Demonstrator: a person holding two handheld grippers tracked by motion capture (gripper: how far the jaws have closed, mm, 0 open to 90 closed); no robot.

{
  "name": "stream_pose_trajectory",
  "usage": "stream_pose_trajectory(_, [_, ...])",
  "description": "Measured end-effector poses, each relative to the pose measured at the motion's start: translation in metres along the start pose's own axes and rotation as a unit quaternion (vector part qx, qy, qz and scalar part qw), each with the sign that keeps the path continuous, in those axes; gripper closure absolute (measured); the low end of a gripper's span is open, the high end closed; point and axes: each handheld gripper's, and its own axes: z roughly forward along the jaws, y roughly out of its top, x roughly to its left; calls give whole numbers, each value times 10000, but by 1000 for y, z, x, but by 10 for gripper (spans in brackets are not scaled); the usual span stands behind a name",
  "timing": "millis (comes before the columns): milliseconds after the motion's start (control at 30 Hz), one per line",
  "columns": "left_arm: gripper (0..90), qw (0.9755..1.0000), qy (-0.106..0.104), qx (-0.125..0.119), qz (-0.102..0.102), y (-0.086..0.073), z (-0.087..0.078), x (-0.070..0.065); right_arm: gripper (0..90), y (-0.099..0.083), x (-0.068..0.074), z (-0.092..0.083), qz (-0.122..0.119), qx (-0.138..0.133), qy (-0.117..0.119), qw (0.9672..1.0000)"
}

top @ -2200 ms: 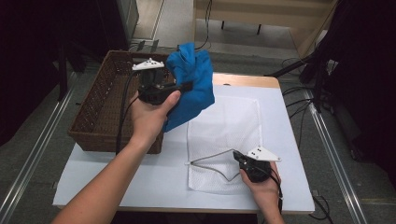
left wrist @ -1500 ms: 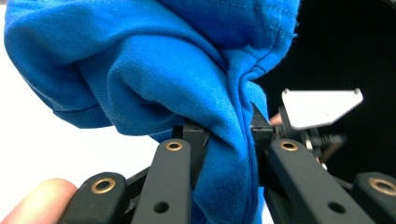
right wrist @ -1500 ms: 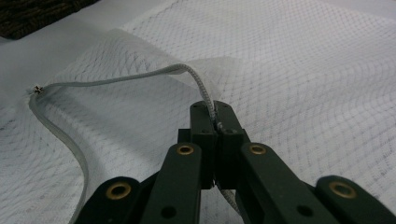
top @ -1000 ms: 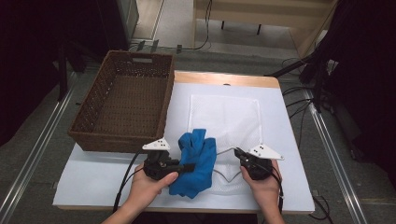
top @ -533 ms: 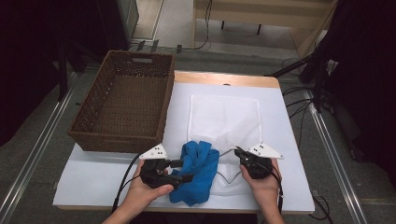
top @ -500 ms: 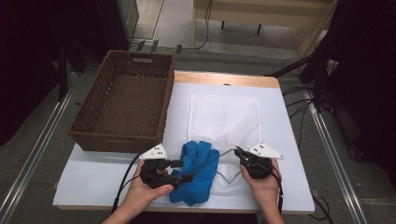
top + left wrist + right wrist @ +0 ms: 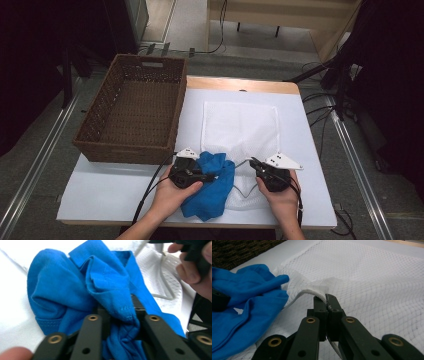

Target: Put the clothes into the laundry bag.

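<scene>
A crumpled blue cloth (image 7: 212,185) lies at the table's front, partly on the near end of a white mesh bag (image 7: 240,125). My left gripper (image 7: 212,176) points right into the cloth. Its jaws have just been closing, and in the left gripper view a fold of the blue cloth (image 7: 75,285) is pinched between them at the left gripper (image 7: 120,307). My right gripper (image 7: 252,162) is shut on the mesh bag's corded rim, lifting it slightly. In the right gripper view the right gripper (image 7: 326,300) clamps the rim of the mesh bag (image 7: 367,277), with the blue cloth (image 7: 244,295) just left of it.
A brown wicker basket (image 7: 150,62) stands at the back left of the white table (image 7: 110,185). The other hand (image 7: 192,265) with its gripper is close at the upper right of the left gripper view. Cables trail off the table's front edge.
The left hand brought the blue cloth from above the basket down to the table's front, then shifted right toward the bag's rim. The right gripper has stayed put on the rim.
</scene>
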Motion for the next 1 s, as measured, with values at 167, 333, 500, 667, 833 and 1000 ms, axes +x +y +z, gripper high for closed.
stream_pose_trajectory(167, [804,9966,-562,-307,525,-1,-17,-13,899,1,0,0,12,-24,-34,10000])
stream_pose_trajectory(333, [804,9895,-1033,-252,980,0,-17,-26,900,3,1,3,99,-23,-91,9999])
stream_pose_trajectory(500, [802,9790,-1597,62,1267,8,-4,-36,900,8,5,5,122,-95,-70,9999])
stream_pose_trajectory(667, [797,9754,-1657,473,1377,15,12,-43,900,11,5,4,226,-188,41,9996])
stream_pose_trajectory(833, [797,9843,-1305,409,1118,21,19,-40,900,16,6,-6,285,-431,121,9986])
stream_pose_trajectory(1000, [797,9947,-909,-194,433,28,11,-27,900,20,9,-13,235,-554,144,9981])
